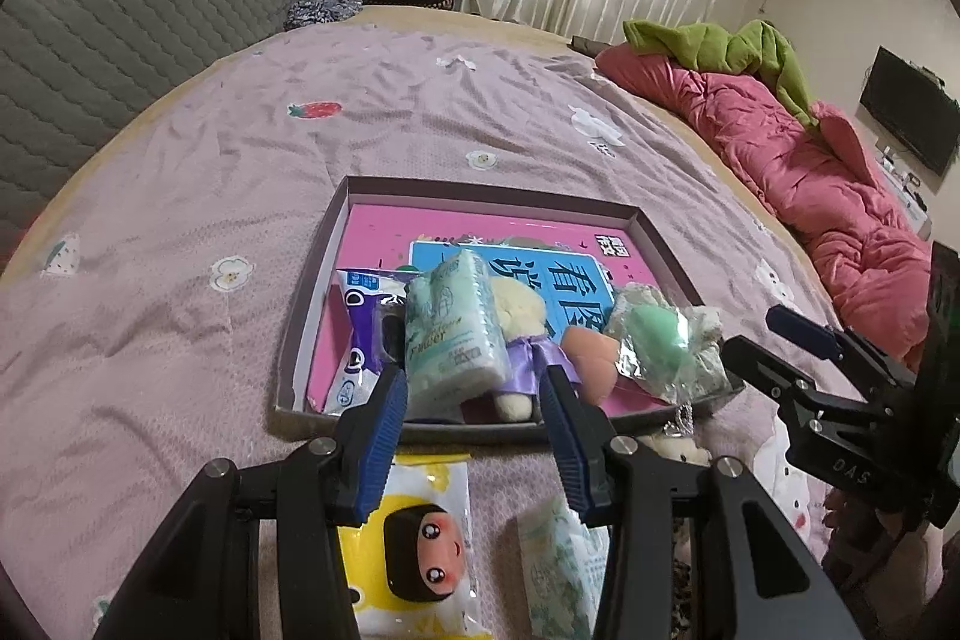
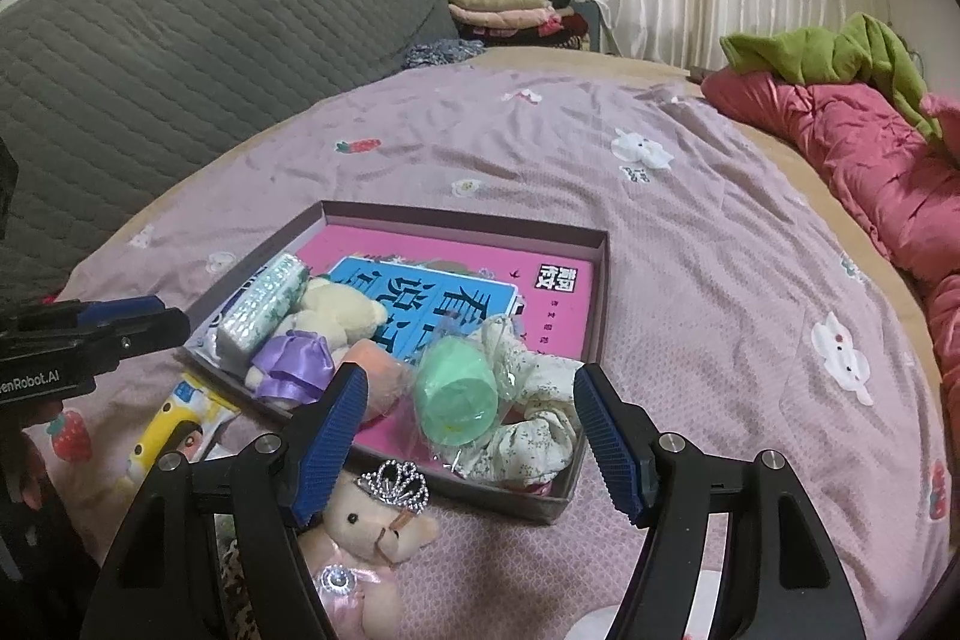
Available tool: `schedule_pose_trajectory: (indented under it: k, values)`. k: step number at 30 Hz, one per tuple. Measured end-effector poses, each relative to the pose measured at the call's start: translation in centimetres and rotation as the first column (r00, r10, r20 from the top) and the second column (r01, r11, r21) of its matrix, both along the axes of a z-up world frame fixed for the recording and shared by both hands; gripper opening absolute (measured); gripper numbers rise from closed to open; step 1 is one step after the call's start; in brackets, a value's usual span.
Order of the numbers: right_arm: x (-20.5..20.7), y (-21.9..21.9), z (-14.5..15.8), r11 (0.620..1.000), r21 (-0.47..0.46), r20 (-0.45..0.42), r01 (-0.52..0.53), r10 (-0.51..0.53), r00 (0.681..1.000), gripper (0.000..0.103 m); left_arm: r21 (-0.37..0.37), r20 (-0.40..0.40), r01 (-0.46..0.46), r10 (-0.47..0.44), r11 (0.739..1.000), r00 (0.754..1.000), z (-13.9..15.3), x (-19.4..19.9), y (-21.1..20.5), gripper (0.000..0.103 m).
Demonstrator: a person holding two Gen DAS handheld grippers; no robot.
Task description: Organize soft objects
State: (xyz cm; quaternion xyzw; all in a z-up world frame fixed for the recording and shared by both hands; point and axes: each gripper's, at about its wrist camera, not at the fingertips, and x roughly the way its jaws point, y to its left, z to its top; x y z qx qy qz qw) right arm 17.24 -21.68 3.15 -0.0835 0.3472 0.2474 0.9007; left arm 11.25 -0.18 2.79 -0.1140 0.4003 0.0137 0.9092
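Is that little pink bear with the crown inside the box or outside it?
Outside. The pink bear lies on the bedspread, just before the box's near wall, under the open right gripper.

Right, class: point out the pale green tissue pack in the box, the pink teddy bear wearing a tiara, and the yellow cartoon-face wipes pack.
Pale green tissue pack [image 1: 451, 328], left wrist view, printed front.
Pink teddy bear [image 2: 366, 526], right wrist view, face.
Yellow wipes pack [image 1: 420, 550], left wrist view, cartoon face.

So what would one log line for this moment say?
left gripper: open, empty | right gripper: open, empty | shallow brown cardboard tray: partly filled | pink crowned teddy bear: outside tray
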Motion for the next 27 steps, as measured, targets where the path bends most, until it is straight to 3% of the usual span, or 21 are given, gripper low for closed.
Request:
schedule_pose_trajectory:
  k: [14,18,27]
  values:
    - [-2.7,-0.6,1.0,0.999,-0.021,0.051,-0.049,0.05,0.997,0.073,0.026,-0.004,0.03,-0.03,0.999,1.0,1.6,-1.6,-2.4,0.046]
    - [-3.0,-1.3,1.0,0.999,-0.017,0.049,-0.042,0.042,0.998,0.073,0.023,-0.008,0.032,-0.032,0.999,0.999,1.8,-2.0,-2.9,0.053]
    - [-4.1,-1.7,1.2,0.998,-0.015,0.05,-0.055,0.055,0.997,0.073,0.035,-0.015,0.053,-0.053,0.998,0.999,2.1,-2.9,-3.9,0.054]
